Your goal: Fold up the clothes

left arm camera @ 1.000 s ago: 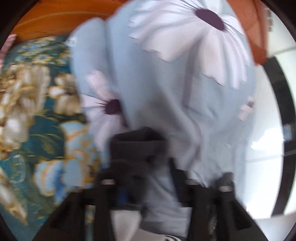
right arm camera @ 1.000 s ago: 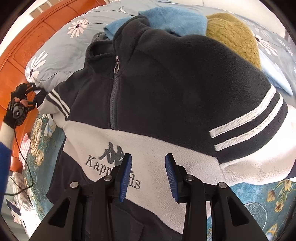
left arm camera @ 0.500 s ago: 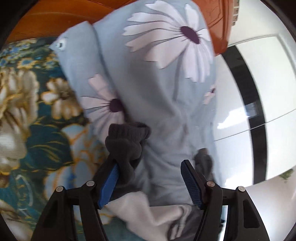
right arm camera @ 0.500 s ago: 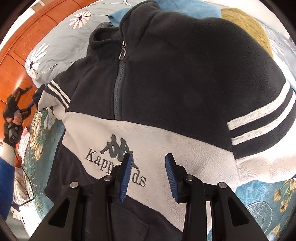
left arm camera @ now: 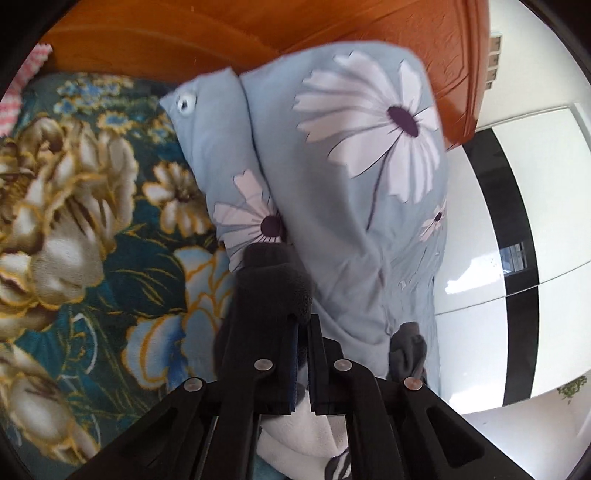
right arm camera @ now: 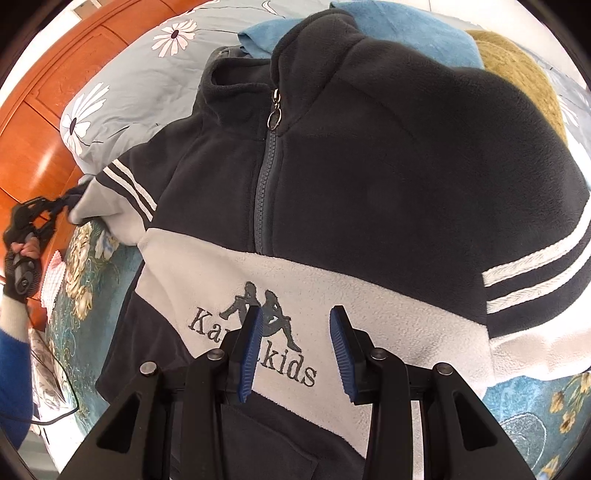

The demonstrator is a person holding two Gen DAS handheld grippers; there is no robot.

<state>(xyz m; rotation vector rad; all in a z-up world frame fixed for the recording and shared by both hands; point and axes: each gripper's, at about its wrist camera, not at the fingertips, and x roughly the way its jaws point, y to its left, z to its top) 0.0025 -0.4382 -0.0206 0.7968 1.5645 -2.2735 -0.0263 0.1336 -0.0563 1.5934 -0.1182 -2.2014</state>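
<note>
A dark navy and white fleece jacket (right arm camera: 369, 166) with a half zip and a printed logo lies front up on the bed. Its left sleeve stretches sideways, and my left gripper (right arm camera: 61, 206) holds the sleeve's end. In the left wrist view the dark sleeve cuff (left arm camera: 273, 291) is pinched between the closed jaws of the left gripper (left arm camera: 303, 332), with white fleece bunched below. My right gripper (right arm camera: 297, 332) hovers open over the white chest band by the logo, with nothing between its blue pads (right arm camera: 253, 347).
A teal floral blanket (left arm camera: 92, 221) covers the bed. A light blue daisy-print pillow (left arm camera: 351, 184) leans on the orange wooden headboard (left arm camera: 184, 37). A blue garment (right arm camera: 406, 33) and an olive one (right arm camera: 517, 81) lie beyond the jacket. A person's gloved hand (right arm camera: 22, 251) holds the left gripper's handle.
The left gripper's jaws have closed on the sleeve cuff, which lay loose between them half a second ago, and it has drawn the sleeve outward. The right gripper has barely moved.
</note>
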